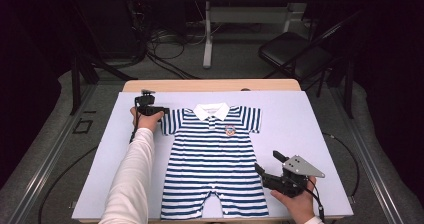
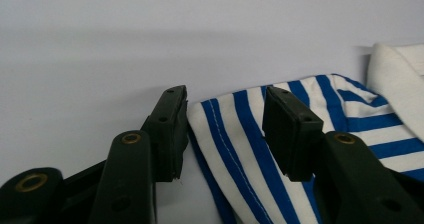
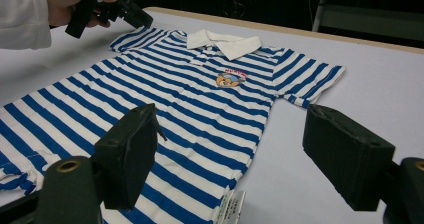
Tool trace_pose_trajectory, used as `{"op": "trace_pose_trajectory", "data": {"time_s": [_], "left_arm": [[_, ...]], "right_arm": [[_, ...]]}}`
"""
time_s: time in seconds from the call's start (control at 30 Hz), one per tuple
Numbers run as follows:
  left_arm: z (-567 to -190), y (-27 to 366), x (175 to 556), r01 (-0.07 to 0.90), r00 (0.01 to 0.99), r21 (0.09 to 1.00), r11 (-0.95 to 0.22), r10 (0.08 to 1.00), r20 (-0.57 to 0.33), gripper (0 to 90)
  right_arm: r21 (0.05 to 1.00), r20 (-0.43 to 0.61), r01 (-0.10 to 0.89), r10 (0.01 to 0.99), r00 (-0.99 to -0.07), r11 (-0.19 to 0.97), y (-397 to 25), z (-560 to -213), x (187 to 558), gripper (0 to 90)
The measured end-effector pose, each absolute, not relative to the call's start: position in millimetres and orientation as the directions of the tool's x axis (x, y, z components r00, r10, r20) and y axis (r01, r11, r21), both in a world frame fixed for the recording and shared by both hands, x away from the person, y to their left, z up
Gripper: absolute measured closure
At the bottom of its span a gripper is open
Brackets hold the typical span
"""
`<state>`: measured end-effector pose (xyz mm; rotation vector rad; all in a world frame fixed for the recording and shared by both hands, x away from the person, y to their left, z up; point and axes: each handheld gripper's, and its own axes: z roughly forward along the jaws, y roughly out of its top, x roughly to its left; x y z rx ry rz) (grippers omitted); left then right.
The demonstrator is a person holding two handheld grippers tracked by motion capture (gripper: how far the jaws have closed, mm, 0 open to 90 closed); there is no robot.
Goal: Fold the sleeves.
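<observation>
A blue-and-white striped baby romper (image 1: 215, 154) with a white collar (image 1: 211, 111) lies flat on a pale lilac mat (image 1: 310, 129). My left gripper (image 1: 165, 111) is at the garment's left sleeve. In the left gripper view my left gripper (image 2: 225, 96) is open, its jaws straddling the sleeve's edge (image 2: 235, 134) without pinching it. My right gripper (image 1: 266, 160) is open beside the romper's right side, low near the waist. In the right gripper view my right gripper (image 3: 230, 114) has its jaws spread wide over the striped cloth (image 3: 200, 94) and the mat.
The mat covers a wooden table (image 1: 210, 85). A white care label (image 3: 230, 206) sticks out at the romper's side seam. Beyond the table stand a black chair (image 1: 295, 54) and another table's white leg (image 1: 207, 34), with cables on the floor.
</observation>
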<state>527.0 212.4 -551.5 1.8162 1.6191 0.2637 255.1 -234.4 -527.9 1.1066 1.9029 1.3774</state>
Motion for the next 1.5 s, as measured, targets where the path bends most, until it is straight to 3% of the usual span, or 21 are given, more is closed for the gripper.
{"op": "trace_pose_trajectory", "data": {"time_s": [0.57,0.87,1.5], "left_arm": [[-553.2,216.0,528.4,0.793,0.177,0.608,0.017,0.95,-0.257,68.3],[-553.5,213.1,528.0,0.793,0.194,0.609,-0.016,0.954,-0.227,82.0],[-544.5,213.3,524.1,0.775,0.218,0.632,-0.021,0.947,-0.236,87.2]], "right_arm": [[0.942,0.046,0.307,0.855,-0.517,0.135,-235.2,-528.0,255.2,22.6],[0.94,0.05,0.314,0.855,-0.516,0.135,-235.1,-528.2,255.3,22.9],[0.94,0.048,0.313,0.857,-0.513,0.135,-235.6,-528.3,255.9,23.3]]}}
